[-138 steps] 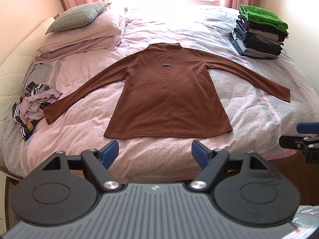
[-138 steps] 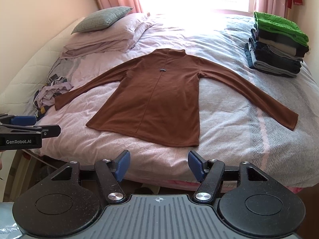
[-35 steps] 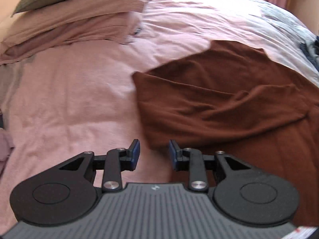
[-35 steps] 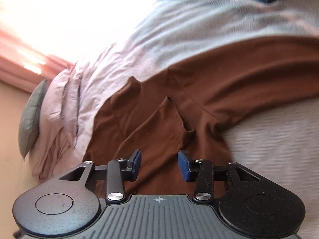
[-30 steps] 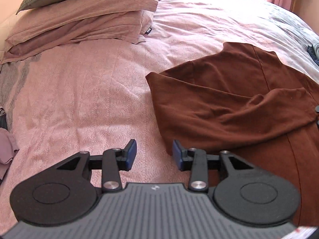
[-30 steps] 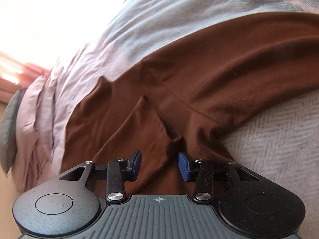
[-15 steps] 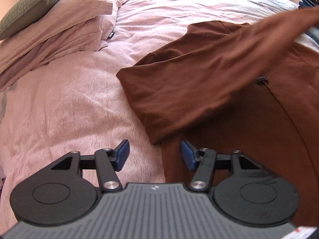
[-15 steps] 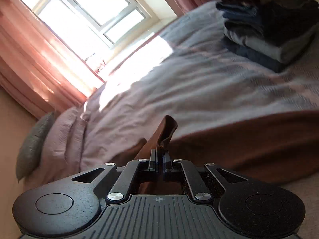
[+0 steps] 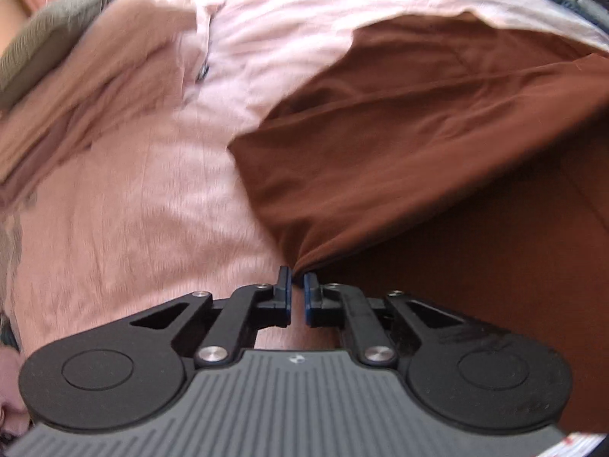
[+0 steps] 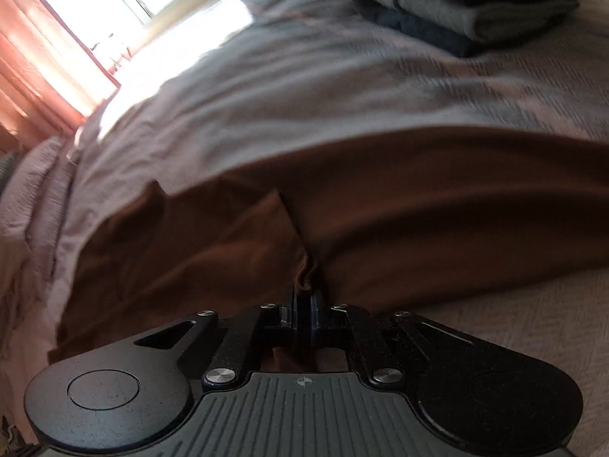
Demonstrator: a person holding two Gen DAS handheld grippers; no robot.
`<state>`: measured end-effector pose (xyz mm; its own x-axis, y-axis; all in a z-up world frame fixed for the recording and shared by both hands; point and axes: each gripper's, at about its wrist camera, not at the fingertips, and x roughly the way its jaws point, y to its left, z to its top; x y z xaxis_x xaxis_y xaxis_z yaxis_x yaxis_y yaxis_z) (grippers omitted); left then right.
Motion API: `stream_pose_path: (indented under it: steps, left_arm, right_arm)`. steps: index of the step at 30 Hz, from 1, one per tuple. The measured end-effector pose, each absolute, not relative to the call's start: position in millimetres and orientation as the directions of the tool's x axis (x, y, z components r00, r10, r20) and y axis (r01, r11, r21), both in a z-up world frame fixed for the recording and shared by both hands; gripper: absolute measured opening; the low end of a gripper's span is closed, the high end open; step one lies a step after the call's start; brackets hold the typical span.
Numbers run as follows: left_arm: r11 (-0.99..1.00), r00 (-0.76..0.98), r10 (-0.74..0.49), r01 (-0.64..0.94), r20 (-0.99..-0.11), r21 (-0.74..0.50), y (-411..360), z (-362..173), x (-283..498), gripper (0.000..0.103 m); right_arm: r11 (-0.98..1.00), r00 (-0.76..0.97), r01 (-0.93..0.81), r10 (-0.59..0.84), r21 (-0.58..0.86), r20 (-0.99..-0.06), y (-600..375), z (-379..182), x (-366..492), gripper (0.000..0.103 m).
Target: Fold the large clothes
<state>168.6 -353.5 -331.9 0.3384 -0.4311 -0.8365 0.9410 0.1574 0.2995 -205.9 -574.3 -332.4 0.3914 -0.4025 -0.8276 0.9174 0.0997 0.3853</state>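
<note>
Left gripper (image 9: 297,281): fingers nearly pressed together, pinching a fold of the brown top (image 9: 399,160).
Right gripper (image 10: 303,297): fingers pinching a bunch of the same top.
Why: probably to lift one side and fold it over.
Top: spread on the pink bed cover (image 9: 125,205).
Around: pillows (image 9: 95,64) far left; folded clothes pile (image 10: 475,7) far right, out of the way.
</note>
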Motion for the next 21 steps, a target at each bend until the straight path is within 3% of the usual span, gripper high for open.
stream_pose_path:
  steps: [4,7,11,15,21]
  left_arm:
    - [0.198,0.360,-0.401,0.932,-0.843,0.303,-347.5,-322.8,175.5,0.017]
    - [0.237,0.326,-0.403,0.940,-0.855,0.246,-341.8,-308.2,176.7,0.018]
    - [0.264,0.272,-0.409,0.949,-0.871,0.172,-340.9,-293.8,162.8,0.021]
    - [0.275,0.194,-0.417,0.958,-0.888,0.080,-350.8,-288.4,142.4,0.027]
    - [0.275,0.102,-0.416,0.961,-0.904,-0.018,-372.4,-285.6,115.6,0.030]
  right_arm:
    - [0.106,0.378,0.922,-0.463,0.373,-0.802,-563.9,-313.2,-214.6,0.032]
    - [-0.014,0.374,0.901,-0.485,0.434,-0.791,-549.7,-305.5,-254.8,0.032]
    - [-0.319,0.331,0.778,-0.524,0.541,-0.785,-525.6,-319.3,-354.4,0.032]
    - [-0.553,0.169,0.610,-0.609,0.568,-0.775,-501.5,-333.8,-459.4,0.032]
    - [-0.659,0.003,0.355,-0.709,0.663,-0.705,-487.6,-353.6,-560.9,0.032]
